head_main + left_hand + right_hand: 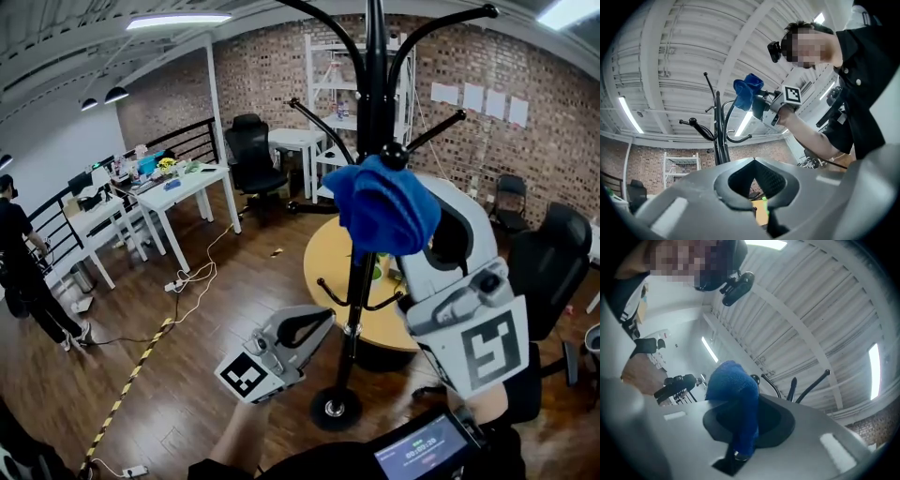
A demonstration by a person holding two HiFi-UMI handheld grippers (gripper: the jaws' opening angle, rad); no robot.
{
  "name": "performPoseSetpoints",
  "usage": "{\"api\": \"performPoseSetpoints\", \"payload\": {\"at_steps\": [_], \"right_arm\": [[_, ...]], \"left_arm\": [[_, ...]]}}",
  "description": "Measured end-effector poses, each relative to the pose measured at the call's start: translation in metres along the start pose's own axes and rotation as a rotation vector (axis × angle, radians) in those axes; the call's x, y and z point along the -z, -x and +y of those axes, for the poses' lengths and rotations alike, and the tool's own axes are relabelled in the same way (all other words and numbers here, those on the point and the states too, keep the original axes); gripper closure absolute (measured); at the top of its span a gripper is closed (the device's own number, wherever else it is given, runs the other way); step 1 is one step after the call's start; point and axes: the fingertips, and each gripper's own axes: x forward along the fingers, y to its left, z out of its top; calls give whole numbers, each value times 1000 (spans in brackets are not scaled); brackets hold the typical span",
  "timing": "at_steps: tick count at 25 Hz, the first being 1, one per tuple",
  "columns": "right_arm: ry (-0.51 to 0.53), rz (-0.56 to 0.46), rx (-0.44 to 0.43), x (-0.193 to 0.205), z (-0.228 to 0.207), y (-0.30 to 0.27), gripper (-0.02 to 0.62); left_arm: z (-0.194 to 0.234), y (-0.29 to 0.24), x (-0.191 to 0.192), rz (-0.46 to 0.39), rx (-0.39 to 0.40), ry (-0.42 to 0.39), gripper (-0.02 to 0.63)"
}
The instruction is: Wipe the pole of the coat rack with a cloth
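Note:
The black coat rack pole (361, 281) rises from its round base (336, 408) in the middle of the head view, with hooks spreading at the top. My right gripper (433, 220) is raised beside the upper pole and shut on a blue cloth (382, 208), which bunches against the pole just below a hook knob. In the right gripper view the cloth (733, 394) hangs through the jaws, with the hooks (792, 387) beyond. My left gripper (314, 323) is low, left of the pole, shut and holding nothing. From it I see the pole (719, 136) and the cloth (747, 91).
A round wooden table (328, 258) stands just behind the rack. Black office chairs (255, 155) (553, 262) sit at the back and right. White desks (183, 192) and a person (23, 272) are at the left. Striped tape (131, 375) and cables run on the floor.

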Motion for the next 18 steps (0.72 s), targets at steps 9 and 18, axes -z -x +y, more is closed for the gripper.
{"api": "performPoseSetpoints", "payload": {"at_steps": [9, 18], "right_arm": [[-126, 348, 61, 154, -11, -5, 551], [-324, 627, 26, 281, 34, 78, 551]], "left_arm": [[2, 5, 9, 29, -14, 31, 603], [1, 2, 35, 59, -12, 93, 603]]}}
